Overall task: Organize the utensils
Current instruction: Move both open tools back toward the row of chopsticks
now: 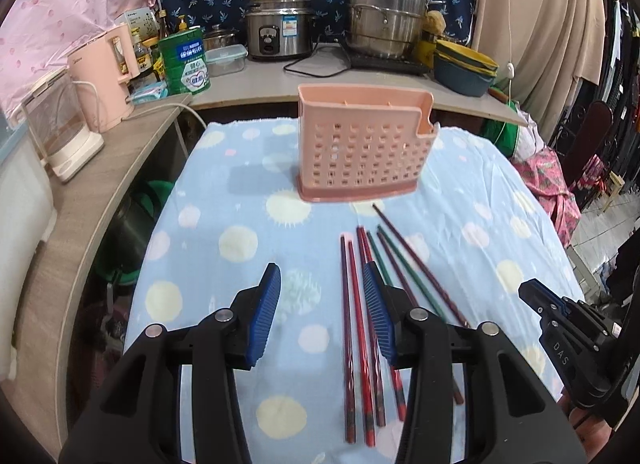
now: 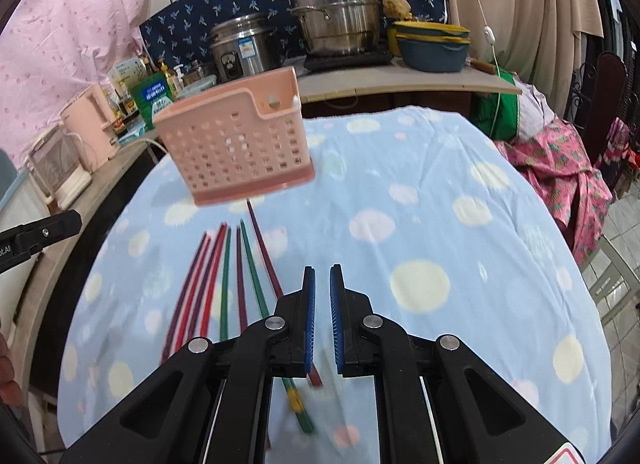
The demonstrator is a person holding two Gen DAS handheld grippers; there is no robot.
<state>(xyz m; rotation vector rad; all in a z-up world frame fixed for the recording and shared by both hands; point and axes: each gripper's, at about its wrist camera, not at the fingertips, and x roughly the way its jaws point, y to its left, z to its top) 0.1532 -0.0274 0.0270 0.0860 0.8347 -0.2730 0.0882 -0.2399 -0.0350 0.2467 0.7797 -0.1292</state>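
Most of both views is being filled by a table draped in a pale blue cloth point(image 1: 224, 192) with cream and pink dots, its near edge cut off by the gripper bodies. Behind it a counter point(image 1: 256, 84) is carrying a steel steamer pot point(image 1: 384, 12), a rice cooker point(image 1: 278, 26), stacked bowls point(image 1: 464, 64) and a pink kettle point(image 1: 106, 76); the small bottles behind the kettle are crowding together and are hard to tell apart. A pink perforated utensil holder point(image 1: 360, 148) is standing upright on the cloth toward the far side, and nothing can be seen sticking out of its top. Nearer the cameras, a loose row of chopsticks point(image 1: 352, 324) in red, purple and green is lying flat on the cloth just in front of the holder; their near ends are disappearing under the grippers, and in the right wrist view they are blurred, so an exact count is not possible. The left gripper point(image 1: 322, 304) is hovering over the chopsticks with its blue pads spread wide, gripping nothing, and its right finger is covering several sticks. The right gripper point(image 2: 322, 304) is sitting to the right of the row, its pads nearly together with a narrow gap between them, and nothing is caught there.
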